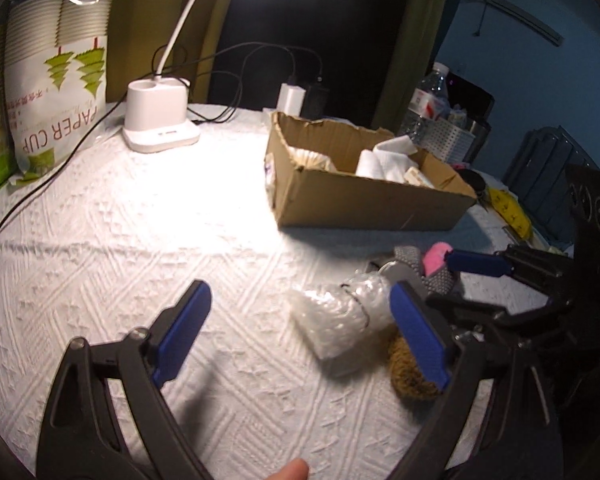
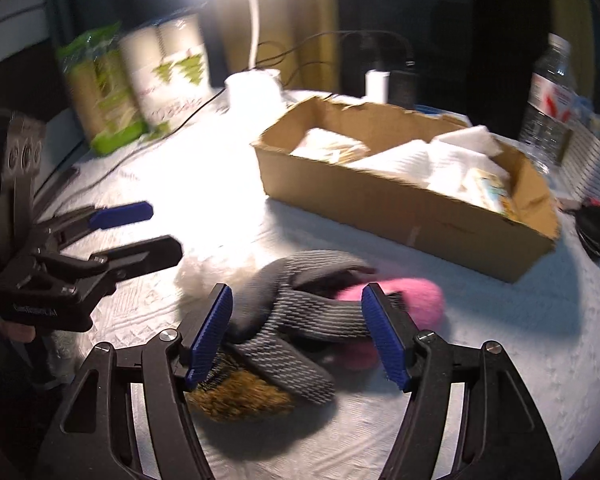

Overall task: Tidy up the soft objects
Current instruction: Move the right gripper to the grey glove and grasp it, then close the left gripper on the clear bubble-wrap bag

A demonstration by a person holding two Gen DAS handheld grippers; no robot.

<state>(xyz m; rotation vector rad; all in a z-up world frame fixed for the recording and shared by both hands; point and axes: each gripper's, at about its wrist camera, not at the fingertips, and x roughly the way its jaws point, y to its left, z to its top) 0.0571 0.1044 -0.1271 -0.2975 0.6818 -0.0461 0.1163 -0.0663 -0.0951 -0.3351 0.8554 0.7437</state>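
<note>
On the white cloth lies a pile of soft things: a grey knit glove (image 2: 300, 312), a pink fuzzy piece (image 2: 412, 300), a brown scrubby pad (image 2: 240, 396) and a clear bubble-wrap wad (image 1: 336, 320). My right gripper (image 2: 298, 332) is open and tilted down over the pile, its blue pads either side of the glove, which still rests on the cloth. My left gripper (image 1: 300, 320) is open wide, with the bubble wrap ahead near its right finger. Each gripper shows in the other's view: the right gripper (image 1: 444, 280) and the left gripper (image 2: 140, 236). Behind stands a torn cardboard box (image 1: 372, 204) holding white soft items.
A white lamp base (image 1: 160, 120) with cables stands at the back, and a paper-cup bag (image 1: 56, 80) at the far left. A water bottle (image 2: 548, 92), a white basket (image 1: 448, 136) and a black round object (image 2: 596, 228) crowd the right edge. A fingertip (image 1: 292, 472) shows below.
</note>
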